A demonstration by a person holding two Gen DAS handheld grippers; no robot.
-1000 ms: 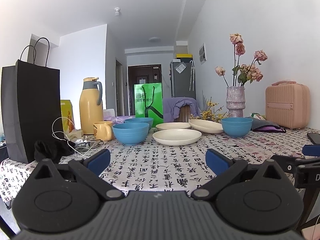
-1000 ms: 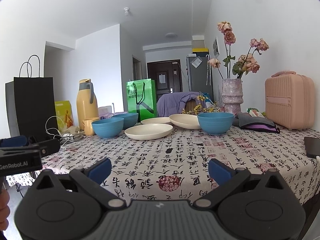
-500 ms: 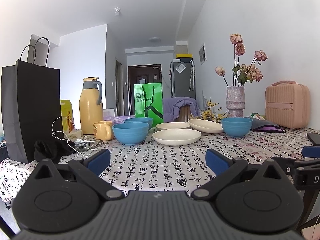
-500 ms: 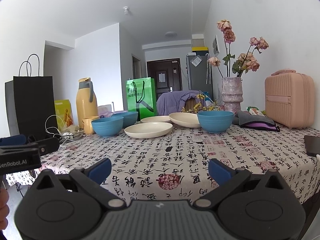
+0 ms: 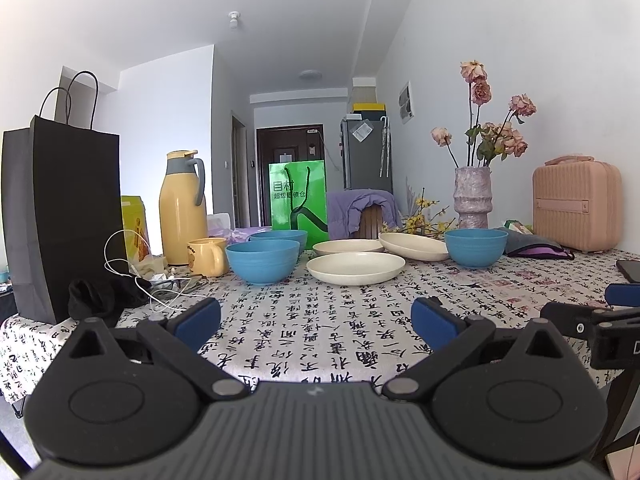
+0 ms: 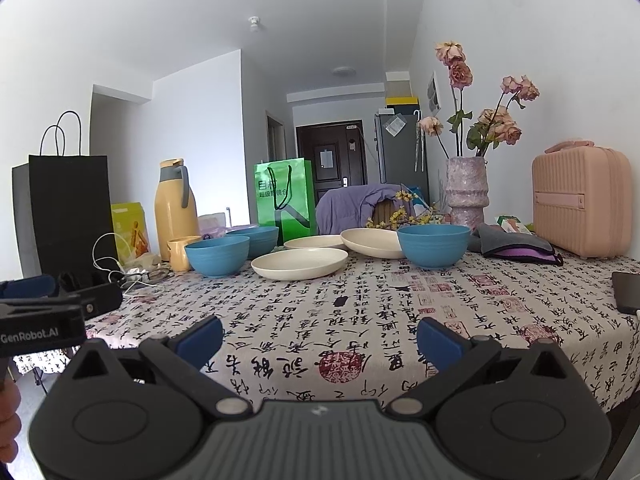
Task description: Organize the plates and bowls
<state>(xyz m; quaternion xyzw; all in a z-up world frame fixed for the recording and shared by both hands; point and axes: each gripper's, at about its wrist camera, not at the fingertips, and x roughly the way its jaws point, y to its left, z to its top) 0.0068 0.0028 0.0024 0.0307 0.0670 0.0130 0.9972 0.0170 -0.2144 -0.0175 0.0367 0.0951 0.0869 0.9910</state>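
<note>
Three blue bowls and three cream plates stand on the far half of the table. A blue bowl point(image 5: 262, 260) is nearest on the left, a second blue bowl point(image 5: 278, 236) behind it, a third blue bowl point(image 5: 475, 247) on the right. The near cream plate point(image 5: 355, 267) lies in the middle, a second plate point(image 5: 347, 246) behind it, a third plate point(image 5: 414, 246) tilted beside it. They show too in the right wrist view: bowl point(image 6: 433, 245), plate point(image 6: 299, 263). My left gripper point(image 5: 316, 322) and right gripper point(image 6: 319, 338) are open, empty, at the table's near edge.
A black paper bag point(image 5: 60, 224), cables point(image 5: 132, 276), yellow thermos point(image 5: 182, 208) and yellow mug point(image 5: 206, 257) stand on the left. A green bag point(image 5: 298, 200), a vase of dried roses point(image 5: 473, 196), a pink case point(image 5: 576, 208), a pouch point(image 6: 516, 246) and a phone point(image 6: 628, 292) are behind and right.
The right wrist view has shifted slightly, the table sitting a little lower in frame. The left gripper has barely moved. Both grippers stay open.
</note>
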